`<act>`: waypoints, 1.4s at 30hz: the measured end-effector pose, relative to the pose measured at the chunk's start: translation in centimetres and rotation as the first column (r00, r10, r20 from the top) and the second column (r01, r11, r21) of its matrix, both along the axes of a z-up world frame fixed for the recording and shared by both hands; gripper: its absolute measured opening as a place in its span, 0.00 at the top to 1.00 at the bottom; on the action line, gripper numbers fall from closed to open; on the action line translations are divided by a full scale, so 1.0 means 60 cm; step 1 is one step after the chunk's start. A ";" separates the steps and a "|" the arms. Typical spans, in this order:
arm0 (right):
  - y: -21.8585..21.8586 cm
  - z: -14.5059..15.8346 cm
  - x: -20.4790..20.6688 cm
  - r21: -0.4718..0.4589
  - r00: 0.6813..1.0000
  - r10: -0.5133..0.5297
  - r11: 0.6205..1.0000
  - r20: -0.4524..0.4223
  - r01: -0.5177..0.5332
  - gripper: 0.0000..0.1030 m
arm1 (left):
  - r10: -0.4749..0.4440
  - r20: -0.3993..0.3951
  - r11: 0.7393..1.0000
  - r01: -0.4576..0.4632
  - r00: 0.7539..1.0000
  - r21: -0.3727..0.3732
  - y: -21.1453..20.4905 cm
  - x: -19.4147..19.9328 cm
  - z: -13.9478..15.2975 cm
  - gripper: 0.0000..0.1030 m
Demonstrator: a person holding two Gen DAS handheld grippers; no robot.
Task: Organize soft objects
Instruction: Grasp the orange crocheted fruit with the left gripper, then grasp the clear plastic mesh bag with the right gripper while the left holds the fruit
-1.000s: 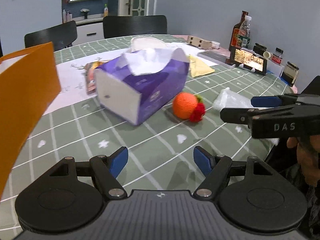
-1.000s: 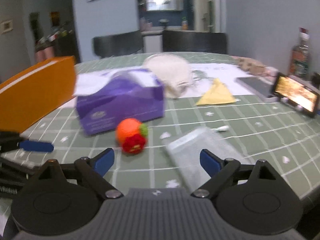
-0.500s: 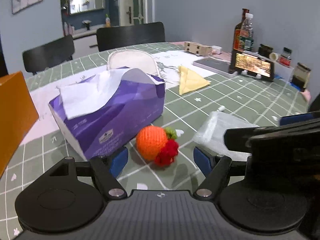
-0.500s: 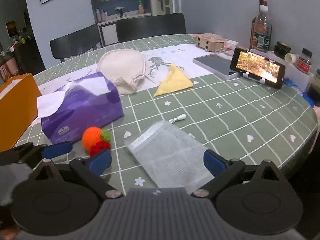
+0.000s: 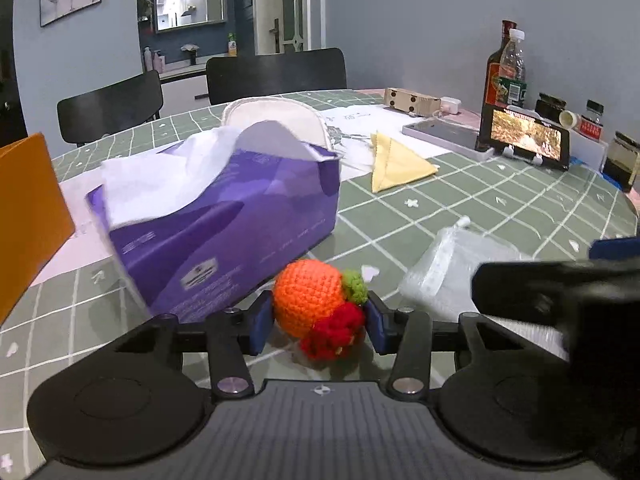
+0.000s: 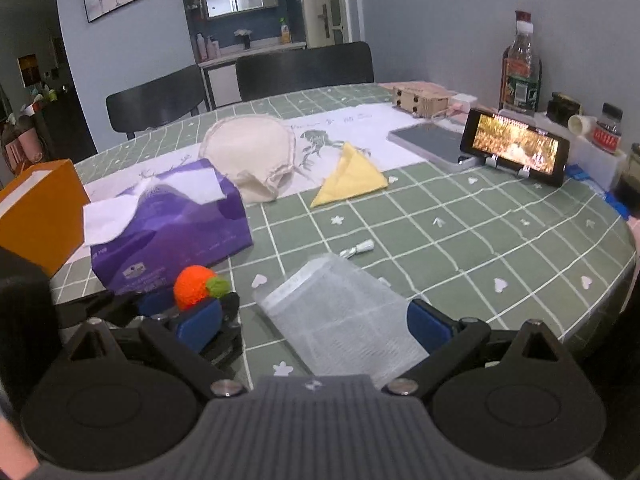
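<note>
A crocheted orange-and-red fruit toy (image 5: pixel 320 308) sits on the green checked tablecloth, in front of a purple tissue box (image 5: pixel 220 216). My left gripper (image 5: pixel 318 320) is shut on the toy, its blue pads pressing both sides; the toy also shows in the right wrist view (image 6: pixel 196 286). My right gripper (image 6: pixel 316 326) is open, its fingers either side of a clear mesh pouch (image 6: pixel 344 316) lying flat on the table. A cream cloth bag (image 6: pixel 252 160) and a folded yellow cloth (image 6: pixel 352 178) lie further back.
An orange box (image 6: pixel 40 208) stands at the left. A phone on a stand (image 6: pixel 516 146), a tablet (image 6: pixel 428 140), bottles (image 6: pixel 520 68) and jars line the right edge. Two black chairs (image 6: pixel 304 68) stand behind the table. The table edge curves close at right.
My left gripper moved forward onto the crochet toy and closed on it. My right gripper stayed open and settled over the mesh pouch.
</note>
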State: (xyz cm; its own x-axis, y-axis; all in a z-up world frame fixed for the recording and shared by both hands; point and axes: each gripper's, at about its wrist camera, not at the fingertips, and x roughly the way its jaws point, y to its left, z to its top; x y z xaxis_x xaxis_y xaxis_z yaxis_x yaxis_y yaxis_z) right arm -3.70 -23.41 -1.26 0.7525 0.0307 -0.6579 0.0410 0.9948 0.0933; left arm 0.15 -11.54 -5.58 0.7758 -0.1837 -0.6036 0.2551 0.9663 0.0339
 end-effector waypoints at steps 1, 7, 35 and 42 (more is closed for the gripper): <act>0.002 -0.006 0.003 -0.010 1.000 0.000 1.000 0.000 0.000 0.05 | -0.003 0.000 1.000 0.003 1.000 0.005 0.006 -0.007 0.001 0.48; 0.020 -0.052 0.021 -0.105 0.999 0.023 0.994 -0.035 -0.027 0.04 | -0.024 -0.022 0.999 0.025 0.999 0.020 0.056 -0.062 0.008 0.48; 0.030 -0.096 0.060 -0.133 0.999 -0.019 0.991 0.028 0.022 0.34 | -0.015 -0.060 0.999 0.012 0.998 -0.039 0.139 -0.102 0.014 0.47; 0.041 -0.093 0.052 -0.167 0.999 0.017 0.986 0.046 -0.010 0.82 | -0.016 -0.057 0.999 0.014 0.998 -0.040 0.148 -0.106 0.018 0.47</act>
